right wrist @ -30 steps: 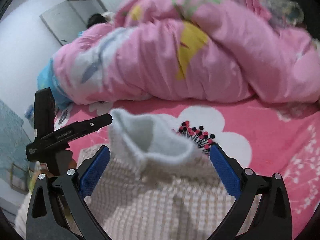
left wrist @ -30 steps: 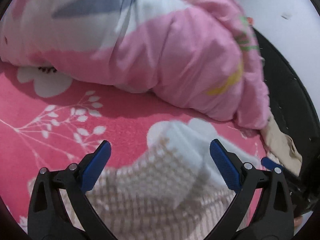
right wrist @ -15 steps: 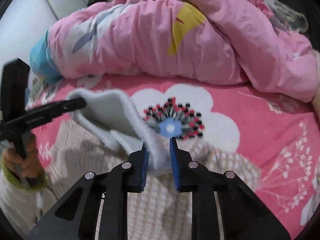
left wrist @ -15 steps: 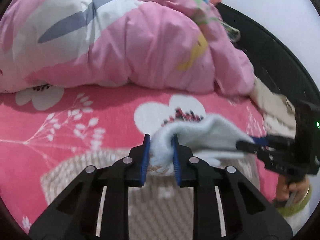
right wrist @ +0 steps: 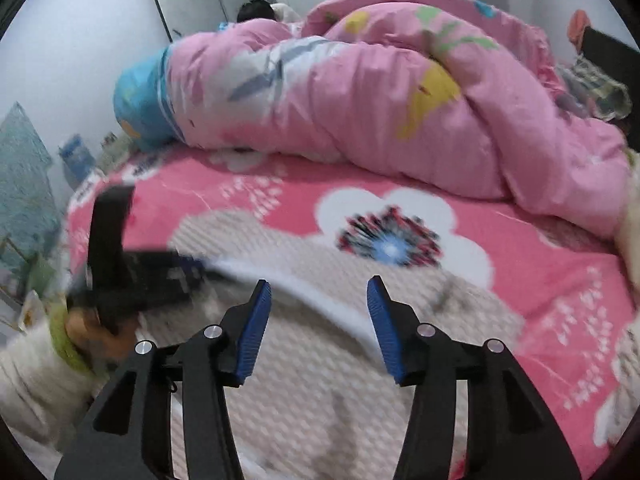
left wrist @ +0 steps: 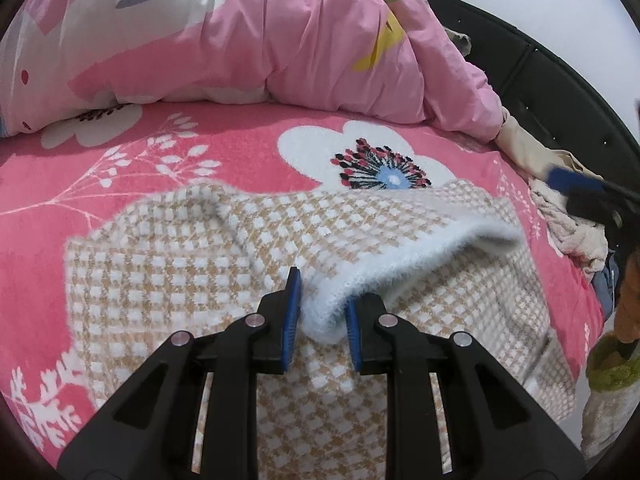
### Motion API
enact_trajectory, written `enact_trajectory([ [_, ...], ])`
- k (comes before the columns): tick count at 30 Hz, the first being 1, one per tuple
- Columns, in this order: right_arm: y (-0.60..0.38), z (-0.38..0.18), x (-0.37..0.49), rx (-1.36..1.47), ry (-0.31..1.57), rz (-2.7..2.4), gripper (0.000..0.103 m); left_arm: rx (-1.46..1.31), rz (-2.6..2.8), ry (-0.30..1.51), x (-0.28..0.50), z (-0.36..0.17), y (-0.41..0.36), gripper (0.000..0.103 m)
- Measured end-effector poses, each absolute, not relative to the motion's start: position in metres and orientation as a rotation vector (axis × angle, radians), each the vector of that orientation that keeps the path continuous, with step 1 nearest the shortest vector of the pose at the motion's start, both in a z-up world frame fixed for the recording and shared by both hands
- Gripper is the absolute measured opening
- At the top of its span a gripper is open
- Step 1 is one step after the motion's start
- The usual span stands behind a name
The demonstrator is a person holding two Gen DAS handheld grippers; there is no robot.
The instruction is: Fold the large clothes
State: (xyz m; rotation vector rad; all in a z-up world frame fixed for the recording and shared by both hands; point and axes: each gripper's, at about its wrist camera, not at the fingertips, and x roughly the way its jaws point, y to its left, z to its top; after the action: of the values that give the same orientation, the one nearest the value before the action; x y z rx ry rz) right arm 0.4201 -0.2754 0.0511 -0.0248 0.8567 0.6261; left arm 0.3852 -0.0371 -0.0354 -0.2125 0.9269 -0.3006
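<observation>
One gripper alone holds the checked sweater [left wrist: 224, 264] spread on the bed [left wrist: 208, 160]: the left gripper [left wrist: 318, 316] pinches its pale hem. The right gripper [right wrist: 318, 320] has just been opening; through blur, its pads seem clear of cloth, so the lifted edge could sag crooked.

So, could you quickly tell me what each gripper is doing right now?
Left gripper: shut on the pale blue hem of the checked sweater.
Right gripper: open; its jaws have just been opening, holding nothing.
</observation>
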Motion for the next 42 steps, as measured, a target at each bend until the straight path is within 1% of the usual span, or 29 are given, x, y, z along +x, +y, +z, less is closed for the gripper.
enact_trajectory([
  [1, -0.263, 0.041, 0.433, -0.013, 0.884, 0.628, 0.049, -0.221, -0.303, 0.923, 0.383, -0.035, -0.036, 0.02],
  [2, -0.254, 0.031, 0.443, -0.005, 0.91, 0.629, 0.046, -0.233, -0.308, 0.917, 0.378, -0.034, -0.033, 0.02],
  [3, -0.245, 0.013, 0.454, -0.002, 0.956, 0.635, 0.038, -0.247, -0.317, 0.909, 0.373, -0.032, -0.03, 0.021],
  [4, -0.239, -0.004, 0.46, -0.006, 0.995, 0.638, 0.036, -0.262, -0.327, 0.898, 0.368, -0.03, -0.026, 0.021],
  [6, -0.231, -0.032, 0.457, -0.039, 1.051, 0.64, 0.035, -0.3, -0.36, 0.849, 0.356, -0.019, -0.016, 0.021],
  [9, -0.23, -0.035, 0.432, -0.133, 0.985, 0.637, 0.035, -0.352, -0.381, 0.752, 0.347, 0.0, -0.001, 0.022],
  [10, -0.231, -0.034, 0.428, -0.142, 0.985, 0.634, 0.035, -0.365, -0.382, 0.747, 0.352, 0.003, 0.0, 0.025],
  [13, -0.235, -0.033, 0.42, -0.165, 0.993, 0.63, 0.035, -0.403, -0.394, 0.827, 0.384, -0.001, -0.014, 0.026],
  [16, -0.251, -0.03, 0.416, -0.134, 1.031, 0.628, 0.035, -0.401, -0.396, 0.945, 0.409, -0.032, -0.035, 0.026],
  [18, -0.274, -0.018, 0.411, -0.085, 1.026, 0.604, 0.039, -0.394, -0.376, 0.974, 0.41, -0.052, -0.037, 0.025],
  [19, -0.291, -0.009, 0.408, -0.05, 1.006, 0.587, 0.043, -0.402, -0.383, 0.955, 0.406, -0.055, -0.034, 0.025],
  [20, -0.307, -0.003, 0.408, -0.022, 0.985, 0.557, 0.054, -0.406, -0.393, 0.936, 0.4, -0.054, -0.031, 0.025],
  [21, -0.322, 0.0, 0.412, 0.003, 0.975, 0.511, 0.061, -0.4, -0.397, 0.928, 0.397, -0.054, -0.029, 0.025],
  [23, -0.345, -0.006, 0.427, 0.104, 1.009, 0.463, 0.061, -0.384, -0.4, 0.919, 0.392, -0.054, -0.028, 0.025],
  [26, -0.363, -0.03, 0.449, 0.251, 1.093, 0.466, 0.061, -0.373, -0.395, 0.908, 0.387, -0.054, -0.027, 0.025],
  [28, -0.364, -0.037, 0.453, 0.269, 1.095, 0.479, 0.058, -0.366, -0.393, 0.901, 0.386, -0.054, -0.027, 0.025],
  [29, -0.363, -0.036, 0.453, 0.269, 1.084, 0.495, 0.047, -0.356, -0.393, 0.89, 0.384, -0.054, -0.027, 0.025],
  [30, -0.361, -0.033, 0.452, 0.269, 1.076, 0.528, 0.032, -0.352, -0.396, 0.879, 0.381, -0.054, -0.026, 0.025],
  [31, -0.358, -0.032, 0.453, 0.262, 1.074, 0.536, 0.025, -0.35, -0.399, 0.869, 0.38, -0.054, -0.025, 0.025],
  [32, -0.354, -0.029, 0.453, 0.238, 1.068, 0.529, 0.022, -0.35, -0.4, 0.863, 0.38, -0.056, -0.025, 0.025],
  [33, -0.347, -0.026, 0.452, 0.201, 1.06, 0.522, 0.016, -0.352, -0.4, 0.858, 0.379, -0.056, -0.025, 0.025],
  [35, -0.337, -0.019, 0.451, 0.123, 1.039, 0.494, 0.013, -0.349, -0.397, 0.853, 0.377, -0.055, -0.025, 0.025],
  [37, -0.333, -0.016, 0.453, 0.065, 1.015, 0.47, 0.012, -0.346, -0.396, 0.852, 0.377, -0.056, -0.025, 0.025],
  [40, -0.33, -0.031, 0.459, -0.021, 1.041, 0.446, 0.012, -0.334, -0.394, 0.848, 0.378, -0.057, -0.028, 0.025],
  [42, -0.332, -0.044, 0.459, -0.05, 1.064, 0.429, 0.025, -0.324, -0.391, 0.847, 0.378, -0.058, -0.029, 0.025],
])
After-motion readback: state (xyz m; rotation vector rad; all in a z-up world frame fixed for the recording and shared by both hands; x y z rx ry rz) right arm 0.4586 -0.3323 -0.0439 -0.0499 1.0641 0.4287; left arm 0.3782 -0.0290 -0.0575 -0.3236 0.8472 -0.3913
